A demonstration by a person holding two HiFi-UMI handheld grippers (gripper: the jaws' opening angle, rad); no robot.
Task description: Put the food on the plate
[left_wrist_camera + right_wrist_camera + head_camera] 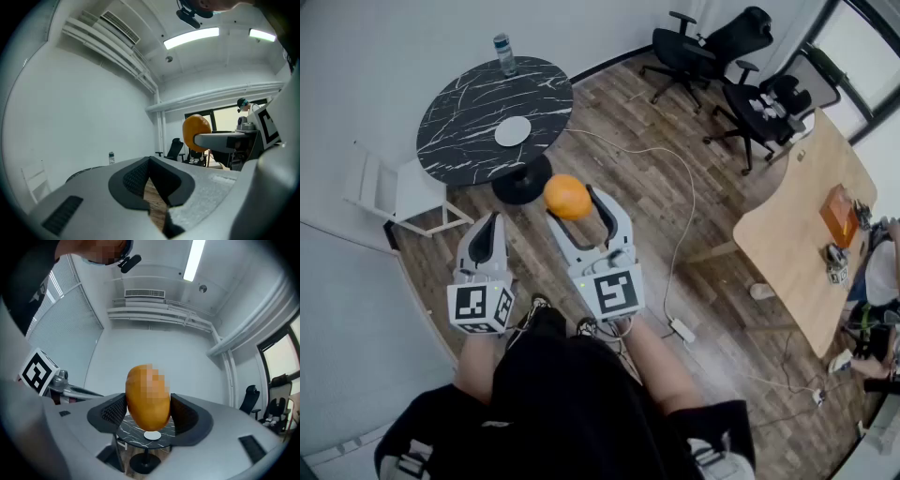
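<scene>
An orange, rounded piece of food (568, 198) is pinched between the jaws of my right gripper (575, 202), held in the air above the wooden floor. In the right gripper view the food (148, 401) fills the gap, with both pads pressed on its sides. A small white plate (513, 130) lies on the round black marble table (478, 103) farther ahead; through the right jaws I see the plate (152, 435) just below the food. My left gripper (490, 231) is shut and holds nothing, level beside the right one. The food (195, 132) also shows in the left gripper view.
A water bottle (504, 53) stands at the table's far edge. A white folded chair (389, 192) leans at the wall, left of the table. Black office chairs (722, 56) stand at the back right, a wooden desk (811, 225) on the right. A white cable (680, 202) runs over the floor.
</scene>
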